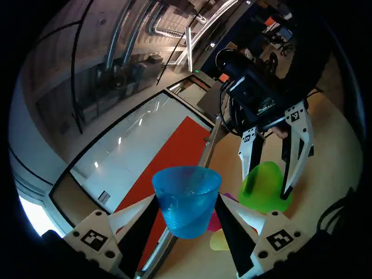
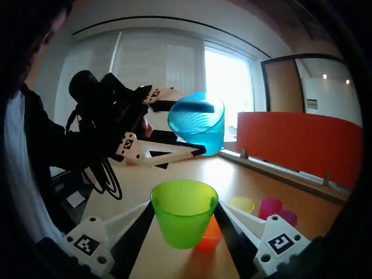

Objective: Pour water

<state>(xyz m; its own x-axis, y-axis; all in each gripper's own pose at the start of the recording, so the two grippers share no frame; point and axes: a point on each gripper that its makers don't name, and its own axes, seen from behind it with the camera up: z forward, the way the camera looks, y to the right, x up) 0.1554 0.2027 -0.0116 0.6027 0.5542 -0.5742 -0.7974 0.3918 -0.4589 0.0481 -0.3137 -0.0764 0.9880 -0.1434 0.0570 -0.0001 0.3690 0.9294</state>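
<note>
Fingers of the left gripper (image 1: 186, 199) press on both sides of a blue cup (image 1: 187, 211), which sits clamped at six o'clock in the left gripper view, mouth up toward twelve. Whether it holds water cannot be told. Behind it, from eight toward one o'clock, runs a red partition (image 1: 174, 156) along the edge of the wooden table (image 1: 325, 153).

At three o'clock in that view hangs the right gripper (image 1: 266, 193), a hand (image 1: 280, 132) behind it. Its white fingers close on either side of a green cup (image 1: 262, 179), whose mouth tips toward the camera. Near five o'clock, just beside the blue cup, a pink cup (image 1: 214, 223) and a yellow cup (image 1: 218, 242) peek out.

In the right gripper view the green cup is gripped at six o'clock, both fingers against its walls, upright between them. An orange cup (image 2: 210, 236) stands on the table just behind it, partly hidden. Toward four o'clock stand the yellow cup and two pink ones, close together.

Above the green cup, at twelve o'clock, the blue cup is held tilted, well clear of the table, with its base toward five o'clock. The left gripper reaches in from nine o'clock, with a dark sleeve (image 2: 56, 144) behind it. A bright window (image 2: 228, 79) lies beyond.
</note>
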